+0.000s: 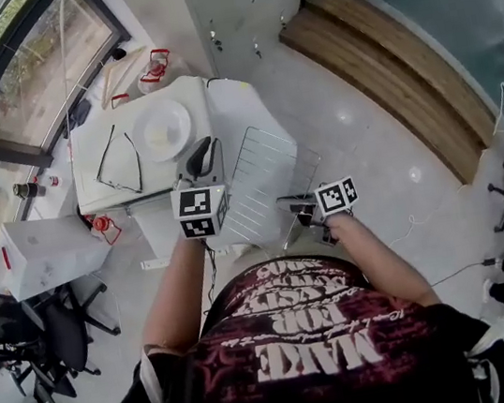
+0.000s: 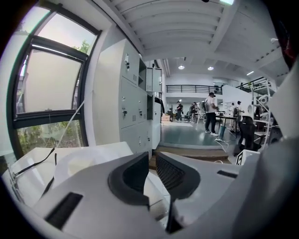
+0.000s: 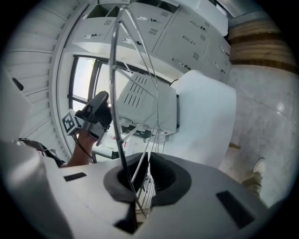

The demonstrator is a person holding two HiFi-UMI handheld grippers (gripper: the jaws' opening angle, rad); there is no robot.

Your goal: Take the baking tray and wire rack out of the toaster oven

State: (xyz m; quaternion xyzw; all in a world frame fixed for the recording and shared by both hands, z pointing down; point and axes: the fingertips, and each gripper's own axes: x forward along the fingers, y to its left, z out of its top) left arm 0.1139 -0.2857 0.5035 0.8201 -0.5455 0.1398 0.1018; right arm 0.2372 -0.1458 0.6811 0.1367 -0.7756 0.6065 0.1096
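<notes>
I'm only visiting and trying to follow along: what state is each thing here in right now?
wire rack: up in the air, tilted, held by one edge.
right gripper: shut on the wire rack.
left gripper: jaws nearly together, nothing between them.
plate: lying flat.
</notes>
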